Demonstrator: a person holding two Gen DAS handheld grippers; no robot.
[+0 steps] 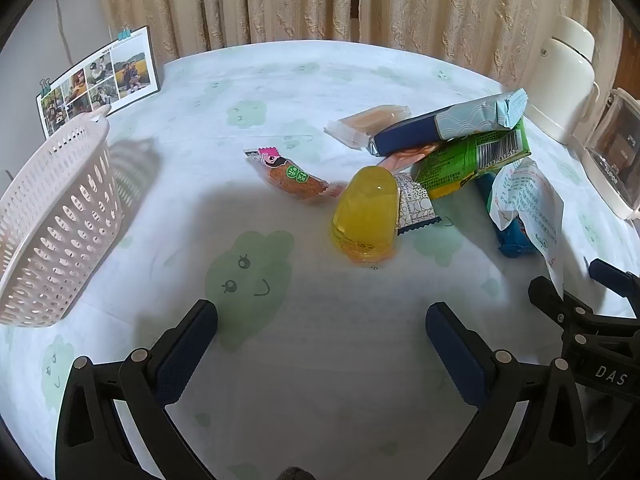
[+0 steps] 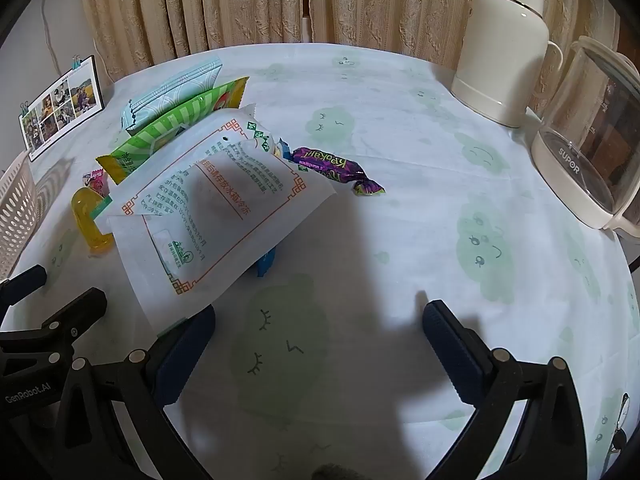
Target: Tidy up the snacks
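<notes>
A heap of snacks lies on the round table. In the left wrist view I see a yellow jelly cup (image 1: 366, 216), an orange sausage stick (image 1: 294, 178), a pale wrapped cake (image 1: 368, 124), a blue-and-teal packet (image 1: 448, 124), a green packet (image 1: 472, 158) and a white pouch (image 1: 528, 200). A white perforated basket (image 1: 56, 216) stands at the left. My left gripper (image 1: 322, 324) is open, short of the jelly cup. In the right wrist view the white pouch (image 2: 212, 208) overlaps my open right gripper's (image 2: 320, 320) left finger (image 2: 184, 344). A purple candy (image 2: 336, 170) lies beyond.
A cream thermos (image 2: 504, 48) and a clear-topped kettle (image 2: 588, 140) stand at the table's right rim. A clipped photo card (image 1: 100, 76) leans at the back left before beige curtains. The right gripper's body (image 1: 584, 320) shows at the left view's right edge.
</notes>
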